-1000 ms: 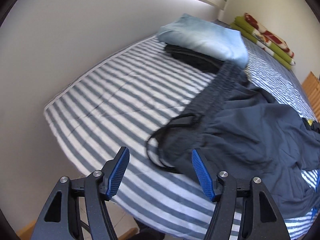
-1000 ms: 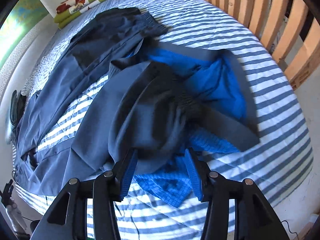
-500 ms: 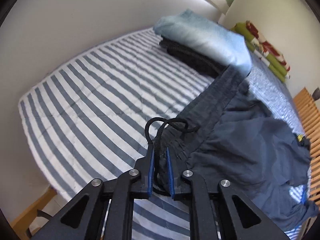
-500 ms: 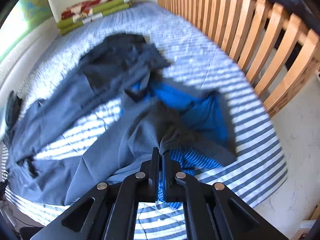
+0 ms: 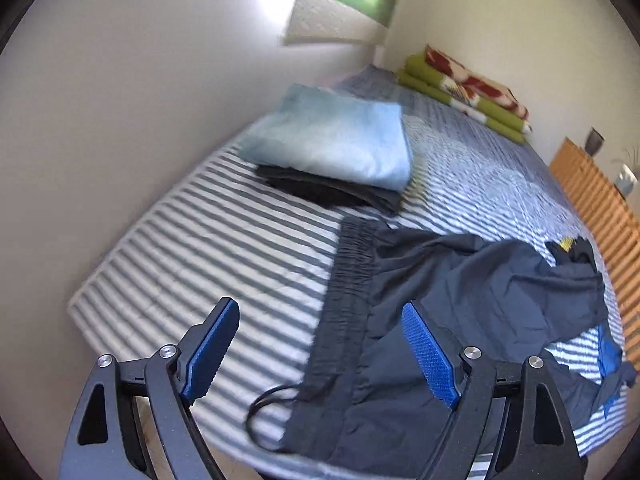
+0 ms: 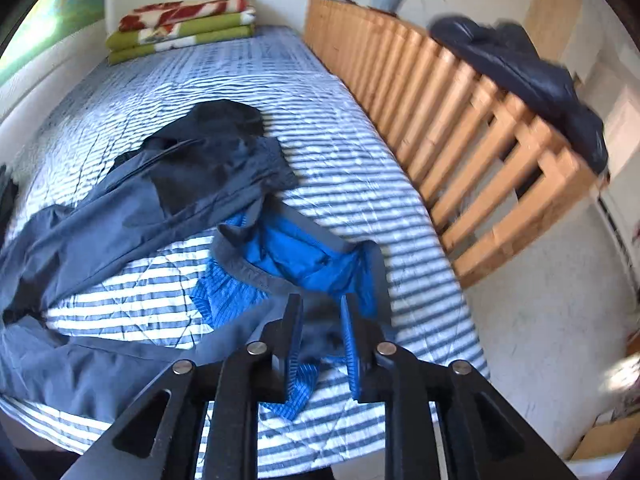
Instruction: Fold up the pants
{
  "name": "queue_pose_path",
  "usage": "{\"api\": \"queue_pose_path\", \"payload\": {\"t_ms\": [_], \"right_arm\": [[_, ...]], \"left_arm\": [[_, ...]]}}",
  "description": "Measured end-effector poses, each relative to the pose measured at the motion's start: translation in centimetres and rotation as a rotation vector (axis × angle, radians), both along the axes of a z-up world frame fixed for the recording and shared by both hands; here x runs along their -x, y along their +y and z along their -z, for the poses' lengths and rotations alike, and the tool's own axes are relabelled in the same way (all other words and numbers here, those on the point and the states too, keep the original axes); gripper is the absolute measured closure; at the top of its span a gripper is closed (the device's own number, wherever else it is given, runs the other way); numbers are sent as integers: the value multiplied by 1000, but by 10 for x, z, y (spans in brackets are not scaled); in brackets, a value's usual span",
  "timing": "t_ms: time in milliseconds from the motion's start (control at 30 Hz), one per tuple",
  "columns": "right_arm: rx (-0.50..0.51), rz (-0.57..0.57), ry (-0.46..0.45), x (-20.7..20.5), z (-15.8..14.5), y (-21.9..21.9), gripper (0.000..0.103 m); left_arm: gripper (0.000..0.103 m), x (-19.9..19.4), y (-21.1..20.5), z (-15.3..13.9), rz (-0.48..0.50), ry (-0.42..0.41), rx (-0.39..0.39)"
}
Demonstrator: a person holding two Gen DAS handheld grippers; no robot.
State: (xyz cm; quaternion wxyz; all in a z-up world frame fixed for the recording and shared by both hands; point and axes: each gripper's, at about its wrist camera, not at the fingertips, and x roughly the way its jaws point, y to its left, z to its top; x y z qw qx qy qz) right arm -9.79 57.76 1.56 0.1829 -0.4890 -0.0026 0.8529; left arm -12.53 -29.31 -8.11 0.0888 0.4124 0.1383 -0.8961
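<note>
The left gripper [image 5: 320, 356] has just sprung wide apart, nothing between its 2 blue pads [image 5: 210, 346], and hangs above the elastic waistband [image 5: 350, 280] of the dark pants [image 5: 460, 300], whose drawstring [image 5: 264, 412] loops loose at the near edge of the striped mattress [image 5: 224, 248]. The right gripper [image 6: 322, 340] has just been opening too; its jaws stand narrowly parted with dark cloth seen between them, though whether the pads grip it I cannot tell. The pants lie rumpled across the bed, blue lining [image 6: 288, 252] exposed at the leg end. This looks like the spreading step, just released. Next comes regrasping the waistband and hems to pull the legs flat.
</note>
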Motion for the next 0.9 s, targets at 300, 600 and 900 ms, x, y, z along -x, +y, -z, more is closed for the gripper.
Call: {"api": "queue_pose_path", "payload": {"t_ms": [300, 600, 900], "right_arm": [[73, -552, 20, 101, 13, -178, 59], [45, -820, -79, 251, 83, -345, 54], [-74, -855, -186, 294, 156, -395, 101]], "left_arm": [[17, 111, -9, 78, 33, -125, -107], [61, 138, -7, 113, 105, -167, -142], [103, 129, -14, 98, 120, -82, -211]]}}
